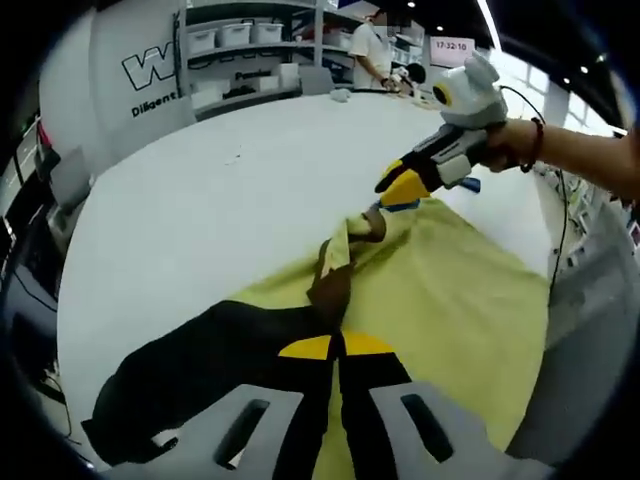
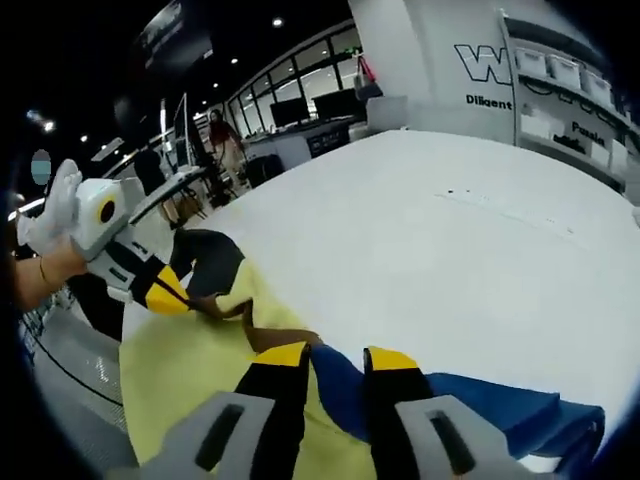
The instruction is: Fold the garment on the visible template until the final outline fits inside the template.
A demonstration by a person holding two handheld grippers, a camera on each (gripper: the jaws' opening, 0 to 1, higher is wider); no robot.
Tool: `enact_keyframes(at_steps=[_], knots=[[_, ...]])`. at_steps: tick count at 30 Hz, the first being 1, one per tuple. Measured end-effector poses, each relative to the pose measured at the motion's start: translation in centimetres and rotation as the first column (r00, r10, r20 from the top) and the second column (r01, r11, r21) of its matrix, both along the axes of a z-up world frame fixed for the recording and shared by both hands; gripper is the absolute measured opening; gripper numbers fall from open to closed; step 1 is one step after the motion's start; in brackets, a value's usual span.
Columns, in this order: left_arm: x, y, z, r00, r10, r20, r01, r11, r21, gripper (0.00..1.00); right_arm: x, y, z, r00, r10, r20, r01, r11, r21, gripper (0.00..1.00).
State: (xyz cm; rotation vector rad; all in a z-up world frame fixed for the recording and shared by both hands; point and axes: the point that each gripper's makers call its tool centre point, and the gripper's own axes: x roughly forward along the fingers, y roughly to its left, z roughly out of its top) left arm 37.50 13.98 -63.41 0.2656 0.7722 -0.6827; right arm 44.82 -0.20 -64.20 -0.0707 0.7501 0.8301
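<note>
We pinch the shirt (image 1: 450, 290) at its collar edge with the left gripper (image 1: 335, 350), jaws pressed together on cloth. The right gripper (image 2: 335, 360) pinches it too, by the blue sleeve (image 2: 480, 405). The shirt lies partly lifted on the white table (image 1: 250, 180); no template outline readable. Risk: pulling unevenly bunches the collar, or the thin pinch slips and the fold lands crooked.

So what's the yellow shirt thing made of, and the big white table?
The yellow garment looks like soft matte cloth, probably cotton-like: it creases and bunches where the left gripper pinches it. The white table looks like a smooth, hard surface, maybe laminate, with a faint sheen; the exact material is unclear.
</note>
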Motion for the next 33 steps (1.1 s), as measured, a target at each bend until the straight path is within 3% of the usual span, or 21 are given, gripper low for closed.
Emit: enact_keyframes(at_steps=[6,11,12,15,21,24,29,33], knots=[[-0.9,0.2,-1.0,1.0,-0.006,-0.022,0.006,1.0,0.018,0.05,-0.6,0.4,-0.8,0.998,0.058,-0.032,-0.059,0.997,-0.046,0.15],[-1.1,0.3,-1.3,0.999,0.006,-0.036,-0.005,1.0,0.013,0.05,-1.4,0.7,-1.3,0.995,0.089,-0.052,-0.092,0.994,-0.055,0.06],[-1.1,0.3,-1.3,0.999,0.006,-0.037,-0.006,1.0,0.013,0.05,-1.5,0.7,-1.3,0.995,0.091,-0.051,-0.094,0.994,-0.056,0.01],[-1.0,0.4,-1.4,0.999,0.014,-0.04,-0.014,1.0,0.01,0.05,-1.7,0.5,-1.2,0.99,0.14,0.013,-0.138,0.985,-0.107,0.0],[-0.8,0.6,-1.0,0.999,0.037,-0.023,-0.037,0.999,0.008,0.05,-2.3,0.3,0.3,0.981,0.16,0.109,-0.148,0.982,-0.116,0.0],[-0.6,0.9,-0.7,0.998,0.062,-0.006,-0.061,0.998,0.006,0.05,-3.0,0.0,1.4,0.947,0.214,0.241,-0.176,0.97,-0.17,0.0],[-0.5,1.3,-0.4,0.995,0.096,0.007,-0.096,0.995,-0.007,0.05,-5.0,-0.3,1.0,0.942,0.214,0.26,-0.175,0.971,-0.163,0.0],[-0.7,1.5,-0.8,0.995,0.102,-0.003,-0.102,0.995,-0.005,0.05,-6.3,-0.7,-0.6,0.954,0.215,0.208,-0.182,0.969,-0.165,0.0]])
